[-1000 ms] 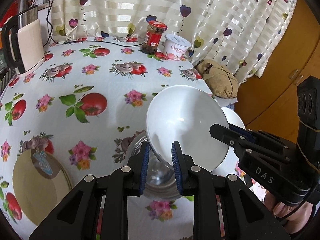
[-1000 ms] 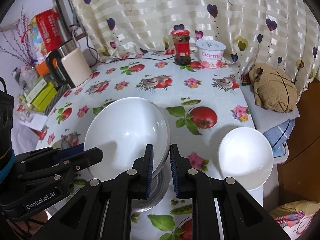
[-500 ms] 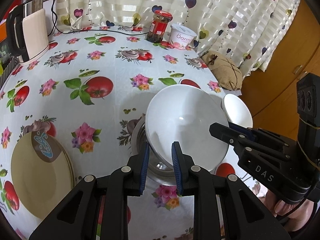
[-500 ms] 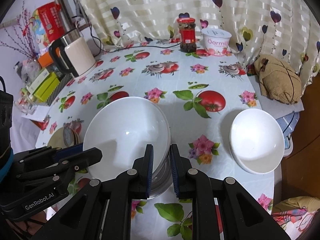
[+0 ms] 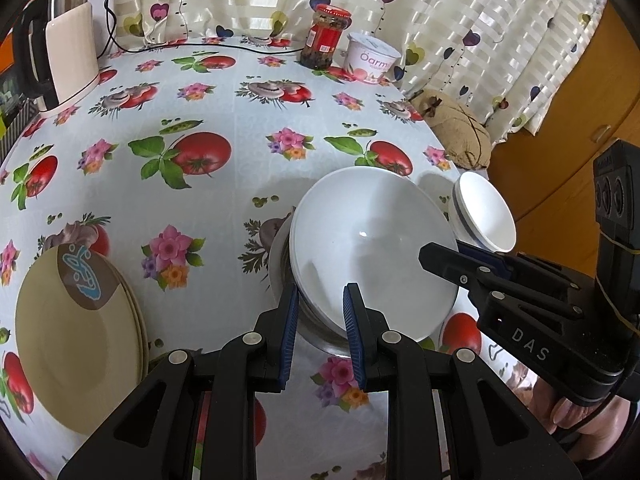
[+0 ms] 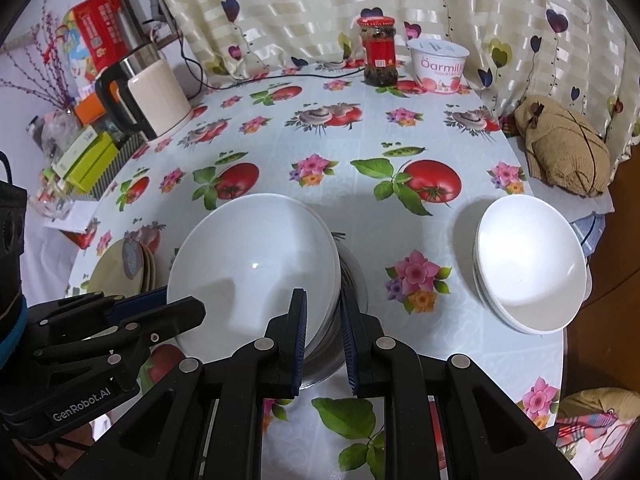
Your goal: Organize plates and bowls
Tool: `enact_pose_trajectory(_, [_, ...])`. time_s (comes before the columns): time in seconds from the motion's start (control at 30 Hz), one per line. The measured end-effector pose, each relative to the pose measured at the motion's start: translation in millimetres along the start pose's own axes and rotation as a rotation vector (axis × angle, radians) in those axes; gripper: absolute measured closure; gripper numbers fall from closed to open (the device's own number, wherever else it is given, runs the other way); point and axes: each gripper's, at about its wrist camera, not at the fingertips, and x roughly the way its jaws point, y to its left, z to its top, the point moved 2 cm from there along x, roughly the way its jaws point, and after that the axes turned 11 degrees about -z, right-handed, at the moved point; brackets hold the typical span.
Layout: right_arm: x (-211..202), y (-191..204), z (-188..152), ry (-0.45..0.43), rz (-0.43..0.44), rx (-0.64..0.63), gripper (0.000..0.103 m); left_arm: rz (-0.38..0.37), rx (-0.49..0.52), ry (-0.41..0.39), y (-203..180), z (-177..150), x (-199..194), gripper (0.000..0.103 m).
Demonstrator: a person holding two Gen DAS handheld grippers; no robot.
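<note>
A stack of large white bowls (image 5: 372,248) (image 6: 256,268) is held tilted just above a steel bowl (image 5: 316,328) (image 6: 352,280) on the table. My left gripper (image 5: 320,304) is shut on the stack's near rim. My right gripper (image 6: 323,312) is shut on its right rim. A stack of smaller white bowls (image 6: 528,268) (image 5: 484,216) stands at the table's right edge. A stack of beige plates (image 5: 76,336) (image 6: 124,268) lies at the left.
A kettle (image 6: 148,96), a red-lidded jar (image 6: 378,52) and a yogurt tub (image 6: 440,66) stand at the back by the curtain. Boxes (image 6: 84,160) sit off the left edge. A brown cloth bundle (image 6: 564,156) lies beyond the right edge.
Both grippers have pulled back and up from the table with the white bowl stack, which now hangs a little lower over the steel bowl.
</note>
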Motion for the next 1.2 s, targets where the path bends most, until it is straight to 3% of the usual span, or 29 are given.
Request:
enact_pose_trajectory(0.57, [10, 2, -5, 0.032, 0.008, -0.003, 0.085, 0.010, -0.015, 0.044, 6, -4, 12, 0.079])
enact_pose_trajectory(1.2, [14, 0, -6, 0.048, 0.017, -0.007, 0.082, -0.012, -0.003, 0.036, 6, -2, 10, 0.079])
